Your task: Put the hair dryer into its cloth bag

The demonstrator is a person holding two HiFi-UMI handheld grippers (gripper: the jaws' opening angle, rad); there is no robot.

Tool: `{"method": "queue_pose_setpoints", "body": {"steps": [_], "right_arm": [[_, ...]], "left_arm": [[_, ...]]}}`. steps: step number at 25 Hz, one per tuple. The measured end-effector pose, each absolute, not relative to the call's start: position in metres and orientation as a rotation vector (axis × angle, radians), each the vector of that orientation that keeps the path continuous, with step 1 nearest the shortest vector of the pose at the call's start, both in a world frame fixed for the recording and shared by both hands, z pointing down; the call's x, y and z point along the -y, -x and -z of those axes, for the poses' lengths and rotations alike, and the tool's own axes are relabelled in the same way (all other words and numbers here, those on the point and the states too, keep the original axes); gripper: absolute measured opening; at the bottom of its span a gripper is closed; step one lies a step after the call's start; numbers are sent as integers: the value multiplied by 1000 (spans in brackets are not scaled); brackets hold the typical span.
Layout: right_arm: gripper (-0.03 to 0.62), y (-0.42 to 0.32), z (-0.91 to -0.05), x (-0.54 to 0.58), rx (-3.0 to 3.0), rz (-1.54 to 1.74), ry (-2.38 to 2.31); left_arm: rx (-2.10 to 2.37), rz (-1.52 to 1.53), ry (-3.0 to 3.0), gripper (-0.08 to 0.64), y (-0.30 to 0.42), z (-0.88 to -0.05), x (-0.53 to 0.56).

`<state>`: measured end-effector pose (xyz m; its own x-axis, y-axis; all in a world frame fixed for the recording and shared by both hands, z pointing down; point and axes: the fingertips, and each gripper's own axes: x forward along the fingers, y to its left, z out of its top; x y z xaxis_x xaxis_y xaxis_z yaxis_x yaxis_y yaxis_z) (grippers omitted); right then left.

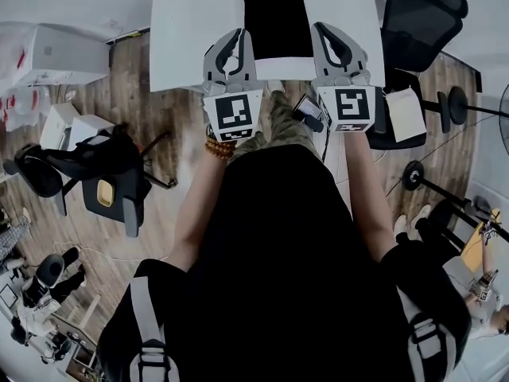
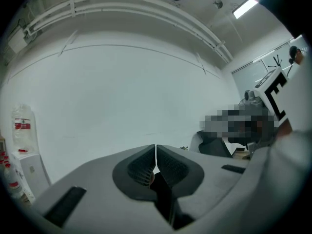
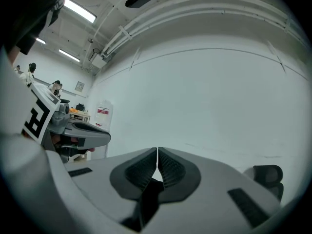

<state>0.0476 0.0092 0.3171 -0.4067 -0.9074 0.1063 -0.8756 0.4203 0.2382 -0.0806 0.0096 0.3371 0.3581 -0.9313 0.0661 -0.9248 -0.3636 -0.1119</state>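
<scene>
Left gripper (image 2: 155, 153) and right gripper (image 3: 157, 156), both closed on nothing, hover level near the table's (image 1: 183, 30) black bag (image 1: 274, 14), seemingly idle.

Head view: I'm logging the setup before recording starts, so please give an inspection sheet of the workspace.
Surface: white table.
Job's things: flat black cloth, probably the bag, lies on the table; hair dryer not seen.
Clutter: nothing seen on the table.
Grippers: left gripper and right gripper both shut, empty, at the table's near edge.
Cables: thin cable on the wood floor, left.
Surroundings: black office chair, white wall.
</scene>
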Motion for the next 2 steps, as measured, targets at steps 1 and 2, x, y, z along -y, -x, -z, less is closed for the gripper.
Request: {"method": "queue_pose_setpoints", "body": {"steps": [1,2], "right_arm": [[32,-48,-318,-7,2455,209,-1568],[32,-49,-318,-5,2454,206,-1568]], "left_arm": [[-1743,188,2547,31,81,-339,-9],[-1746,194,2551,31,81,-342,-9]]}}
